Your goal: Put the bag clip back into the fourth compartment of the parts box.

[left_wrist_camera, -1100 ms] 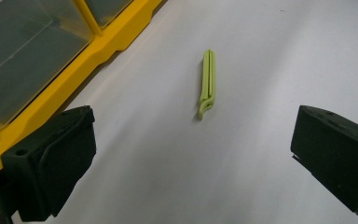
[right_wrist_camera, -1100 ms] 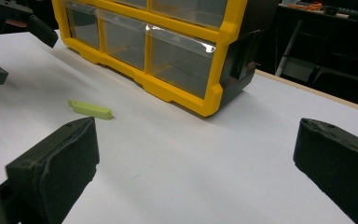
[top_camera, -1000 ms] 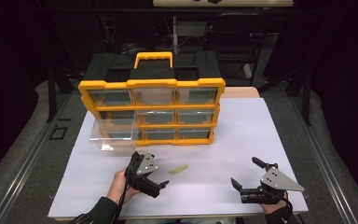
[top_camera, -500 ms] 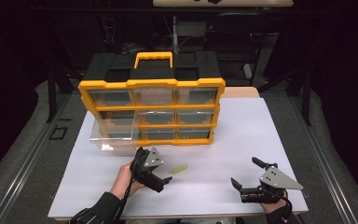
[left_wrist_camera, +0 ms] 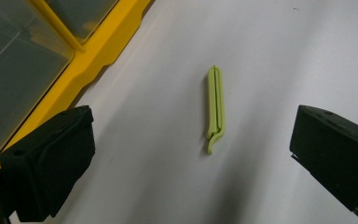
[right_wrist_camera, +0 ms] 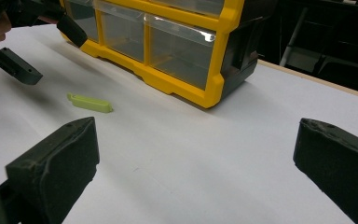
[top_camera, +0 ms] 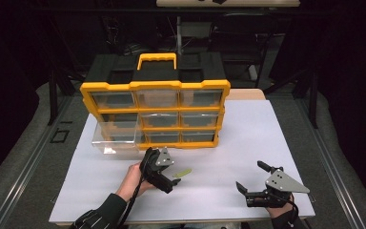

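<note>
A small light-green plastic clip [top_camera: 183, 172] [left_wrist_camera: 216, 108] [right_wrist_camera: 89, 102] lies flat on the white table, in front of the yellow and black drawer organiser [top_camera: 155, 112]. My left gripper [top_camera: 170, 183] [left_wrist_camera: 191, 163] hovers just left of and above the clip, open, with the clip lying between its two jaws. My right gripper [top_camera: 252, 177] [right_wrist_camera: 196, 172] rests open at the front right of the table, far from the clip, nothing between its jaws. The organiser's lower-left clear drawer [top_camera: 116, 138] is pulled out.
The organiser [right_wrist_camera: 177, 42] [left_wrist_camera: 51, 51] stands at the back middle of the white table top [top_camera: 248, 143]. Dark floor and a chair lie beyond the table's edges. Bare table surface stretches between the two grippers and to the right.
My left gripper has moved forward and right toward the green clip and now straddles it. The right gripper has hardly moved.
</note>
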